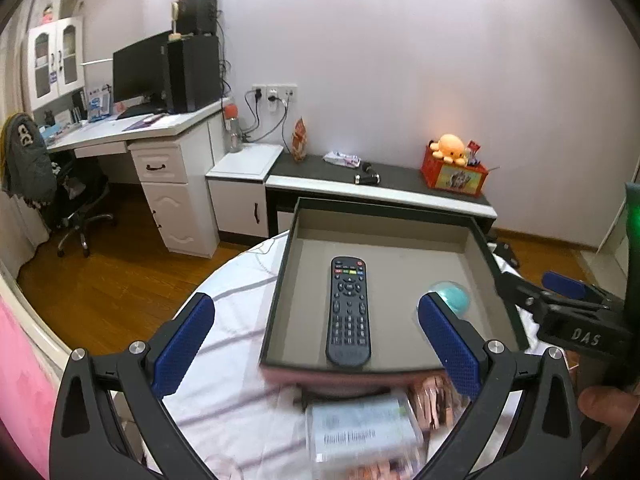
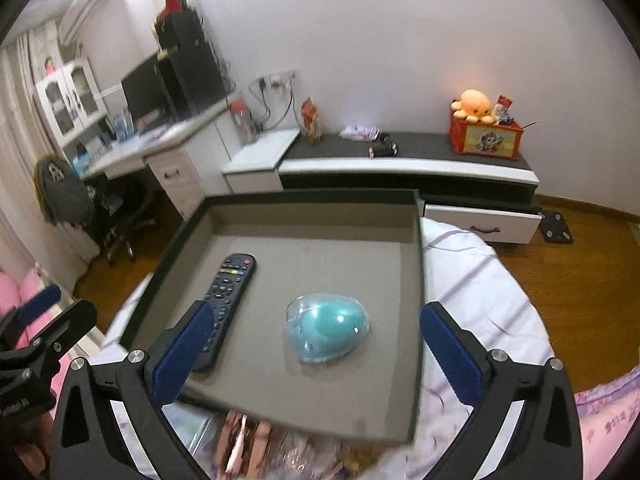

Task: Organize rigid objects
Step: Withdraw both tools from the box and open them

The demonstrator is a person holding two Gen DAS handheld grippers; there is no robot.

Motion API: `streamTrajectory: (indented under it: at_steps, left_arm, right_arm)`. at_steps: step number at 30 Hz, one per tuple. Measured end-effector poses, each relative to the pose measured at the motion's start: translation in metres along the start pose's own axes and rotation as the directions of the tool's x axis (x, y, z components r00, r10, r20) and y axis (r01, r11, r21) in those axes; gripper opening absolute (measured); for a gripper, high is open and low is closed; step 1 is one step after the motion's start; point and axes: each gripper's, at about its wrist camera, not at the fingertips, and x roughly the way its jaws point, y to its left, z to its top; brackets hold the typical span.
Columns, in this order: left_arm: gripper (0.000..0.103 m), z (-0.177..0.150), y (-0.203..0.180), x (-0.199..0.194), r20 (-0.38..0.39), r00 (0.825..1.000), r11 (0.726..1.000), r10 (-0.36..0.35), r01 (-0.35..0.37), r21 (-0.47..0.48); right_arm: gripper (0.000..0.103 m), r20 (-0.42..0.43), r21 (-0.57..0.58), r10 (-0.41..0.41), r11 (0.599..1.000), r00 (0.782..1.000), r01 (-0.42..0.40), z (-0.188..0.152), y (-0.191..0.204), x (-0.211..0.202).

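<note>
A shallow grey box (image 1: 384, 216) (image 2: 312, 200) with a dark rim sits on a round table covered by a white striped cloth. A black remote (image 1: 349, 310) (image 2: 224, 300) lies flat in its left half. A teal egg-shaped item in clear wrap (image 1: 450, 294) (image 2: 326, 328) rests to the right of it. My left gripper (image 1: 316, 340) hovers open above the box's near edge, nothing between its blue pads. My right gripper (image 2: 316, 344) stands open above the teal item, clear of it. The right gripper (image 1: 560, 300) shows at the right of the left wrist view.
A clear case with a printed label (image 1: 360, 432) and packets of small wooden pieces (image 2: 248, 448) lie on the cloth just before the box. Behind are a low dark-topped cabinet (image 1: 376, 184), a white desk with a monitor (image 1: 140, 72) and an office chair (image 1: 76, 208).
</note>
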Motion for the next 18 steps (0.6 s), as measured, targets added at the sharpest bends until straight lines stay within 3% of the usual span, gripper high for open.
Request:
streamTrajectory:
  at_steps: [10, 18]
  left_arm:
    - [0.103, -0.041, -0.001, -0.090, 0.070, 0.997, 0.999, 0.036, -0.037, 0.009]
    - [0.103, -0.073, 0.004, -0.140, 0.089, 0.994, 0.998, 0.068, -0.067, -0.011]
  right_arm:
    - [0.103, 0.112, 0.010, -0.017, 1.000, 0.994, 0.016, -0.052, 0.009, -0.098]
    - [0.103, 0.248, 0.002, -0.061, 0.998, 0.967, 0.063, -0.096, 0.027, -0.176]
